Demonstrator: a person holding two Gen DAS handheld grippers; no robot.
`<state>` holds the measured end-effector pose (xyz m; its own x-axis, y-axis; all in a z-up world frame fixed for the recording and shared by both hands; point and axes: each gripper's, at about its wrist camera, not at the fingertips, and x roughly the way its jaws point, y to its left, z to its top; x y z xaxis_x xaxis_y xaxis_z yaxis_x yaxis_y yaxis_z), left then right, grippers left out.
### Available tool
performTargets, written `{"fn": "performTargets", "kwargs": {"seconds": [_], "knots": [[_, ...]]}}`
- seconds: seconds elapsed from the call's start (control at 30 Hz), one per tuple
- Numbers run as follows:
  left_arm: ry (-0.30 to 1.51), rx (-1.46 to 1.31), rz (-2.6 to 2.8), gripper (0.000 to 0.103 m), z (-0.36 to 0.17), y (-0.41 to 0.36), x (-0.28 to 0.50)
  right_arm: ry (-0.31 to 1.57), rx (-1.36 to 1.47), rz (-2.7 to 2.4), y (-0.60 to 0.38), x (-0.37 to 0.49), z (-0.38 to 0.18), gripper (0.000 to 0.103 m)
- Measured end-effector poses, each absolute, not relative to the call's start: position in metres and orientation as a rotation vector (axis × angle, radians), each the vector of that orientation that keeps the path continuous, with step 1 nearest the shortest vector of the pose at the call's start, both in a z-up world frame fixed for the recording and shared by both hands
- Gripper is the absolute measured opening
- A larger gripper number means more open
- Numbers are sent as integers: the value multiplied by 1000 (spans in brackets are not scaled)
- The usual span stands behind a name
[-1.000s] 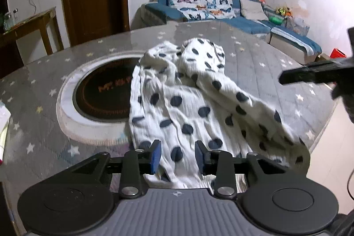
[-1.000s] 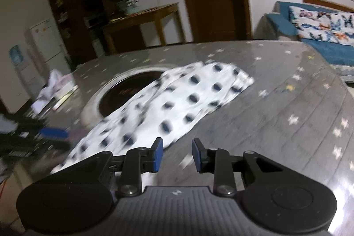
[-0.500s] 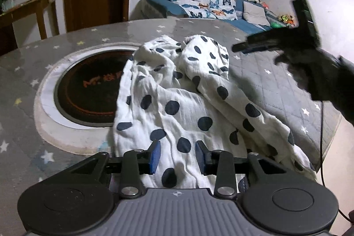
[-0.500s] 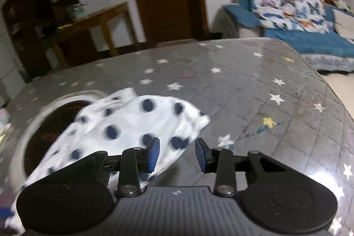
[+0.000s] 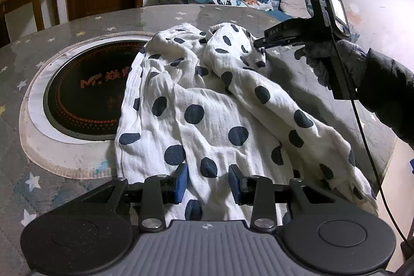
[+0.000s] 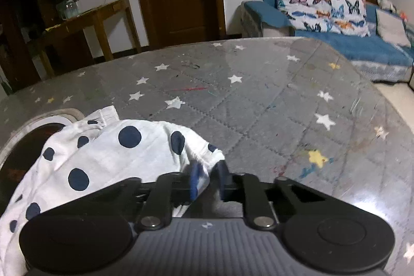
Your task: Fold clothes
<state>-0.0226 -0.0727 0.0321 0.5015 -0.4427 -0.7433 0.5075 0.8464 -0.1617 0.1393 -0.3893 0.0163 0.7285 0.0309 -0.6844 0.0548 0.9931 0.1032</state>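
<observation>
A white garment with dark polka dots [image 5: 207,105] lies crumpled on the round grey star-patterned table [image 5: 31,180]. My left gripper [image 5: 208,181] hovers open over the near end of the garment, with the cloth lying under and between its blue pads. My right gripper [image 5: 260,42], held by a gloved hand [image 5: 328,61], is at the garment's far corner. In the right wrist view the jaws of the right gripper [image 6: 208,177] are closing, and a corner of the garment [image 6: 103,154] is pinched between them.
A round black cooktop [image 5: 85,89] with a white rim is set into the table, partly under the garment's left edge. A blue sofa [image 6: 336,25] stands beyond the table's far side. A wooden side table [image 6: 95,14] and a door are by the wall.
The right gripper swept across to the garment's far corner, dropped onto it and closed on the cloth. The left gripper moved forward and down over the near end and stayed open.
</observation>
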Motion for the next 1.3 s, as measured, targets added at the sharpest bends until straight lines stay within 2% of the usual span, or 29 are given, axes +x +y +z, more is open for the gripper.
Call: {"fn": "performTargets", "kwargs": {"seconds": [0.33,0.57,0.77,0.83,1.0,1.17,1.3], "knots": [[861,92,-585,38,30,-72,-21,707,-53,-205,-423,131,43,7],[858,89,-582,38,30,-74,-20,738,-52,-274,-445,124,47,11],[823,81,-534,38,37,-67,-22,703,-32,-109,-413,120,65,13],[810,69,-500,38,40,-60,-22,711,-14,-16,-394,123,69,16],[804,51,-424,38,40,-45,-21,762,22,190,-344,145,75,16],[820,39,-392,38,34,-34,-22,822,-37,250,-305,180,65,16],[831,26,-401,38,31,-29,-23,863,-54,230,-294,211,52,21]]}}
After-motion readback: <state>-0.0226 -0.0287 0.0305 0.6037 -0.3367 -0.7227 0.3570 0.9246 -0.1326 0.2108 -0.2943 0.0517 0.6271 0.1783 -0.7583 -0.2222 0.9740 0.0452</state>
